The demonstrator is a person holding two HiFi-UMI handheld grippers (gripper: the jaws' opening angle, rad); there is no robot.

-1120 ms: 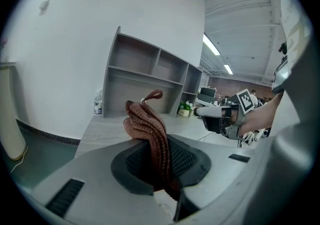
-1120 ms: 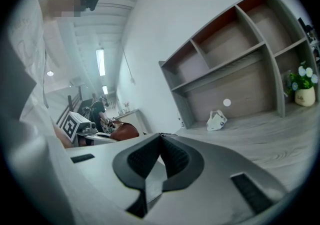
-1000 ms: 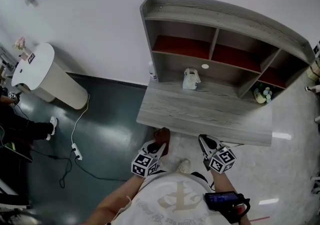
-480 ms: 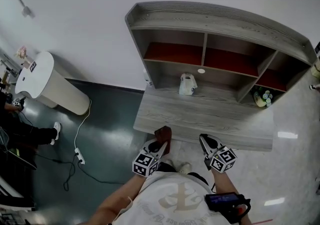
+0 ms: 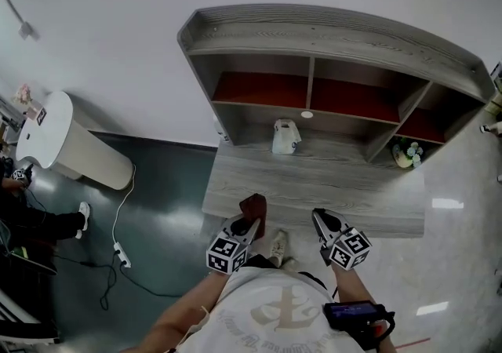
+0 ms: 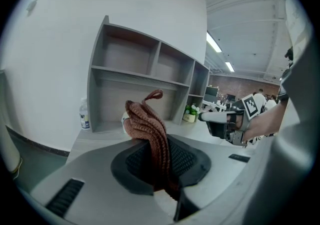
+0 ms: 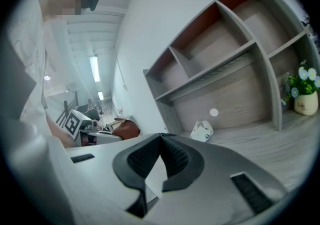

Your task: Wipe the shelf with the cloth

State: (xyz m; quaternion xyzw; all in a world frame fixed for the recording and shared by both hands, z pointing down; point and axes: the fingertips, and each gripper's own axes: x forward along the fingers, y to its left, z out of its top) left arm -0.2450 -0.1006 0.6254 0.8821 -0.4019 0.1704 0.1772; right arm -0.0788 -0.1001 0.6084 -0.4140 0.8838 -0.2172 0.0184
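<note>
A grey wooden shelf unit (image 5: 329, 38) with red-backed upper cubbies stands against the white wall, its wide lower board (image 5: 314, 183) reaching toward me. My left gripper (image 5: 249, 222) is shut on a brown knitted cloth (image 5: 253, 209), which hangs at the board's front edge; in the left gripper view the cloth (image 6: 150, 134) sticks up from between the closed jaws. My right gripper (image 5: 320, 220) hovers by the board's front edge, shut with nothing in it; its jaws (image 7: 161, 161) meet at the tips.
A small white bag (image 5: 285, 137) and a white bottle (image 6: 85, 114) stand at the back of the board. A small flower pot (image 5: 405, 154) sits in the lower right cubby. A white cylinder-shaped unit (image 5: 67, 140) and a cable with a power strip (image 5: 119, 251) lie on the dark floor at left.
The shelf has shifted left and lower in the head view as I came closer. The cloth now overlaps the board's front edge. Both grippers keep their places.
</note>
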